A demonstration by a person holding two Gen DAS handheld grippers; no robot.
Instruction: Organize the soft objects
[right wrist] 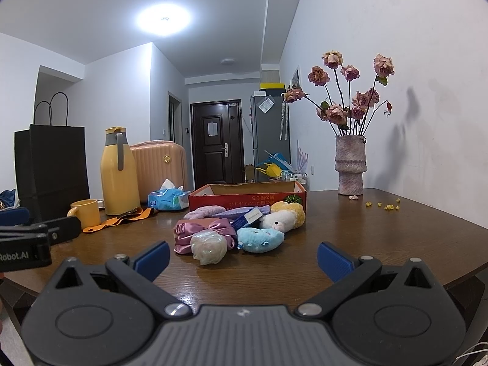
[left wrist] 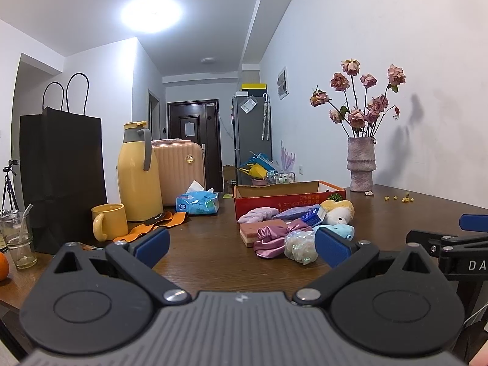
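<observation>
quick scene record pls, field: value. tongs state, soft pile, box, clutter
left tongs: open, holding nothing
right tongs: open, holding nothing
soft pile: blue plush, pink satin scrunchie, iridescent pouf, white-yellow plush, all on table
box: red cardboard box behind the pile, open top
clutter: yellow jug, mug, tissue pack, vase

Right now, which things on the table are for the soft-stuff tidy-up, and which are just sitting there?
For the job:
blue plush toy
white and yellow plush toy
pink satin scrunchie
iridescent pouf
lilac headband
red cardboard box

Just lying about:
yellow jug
yellow mug
tissue pack
black paper bag
vase of dried roses
</observation>
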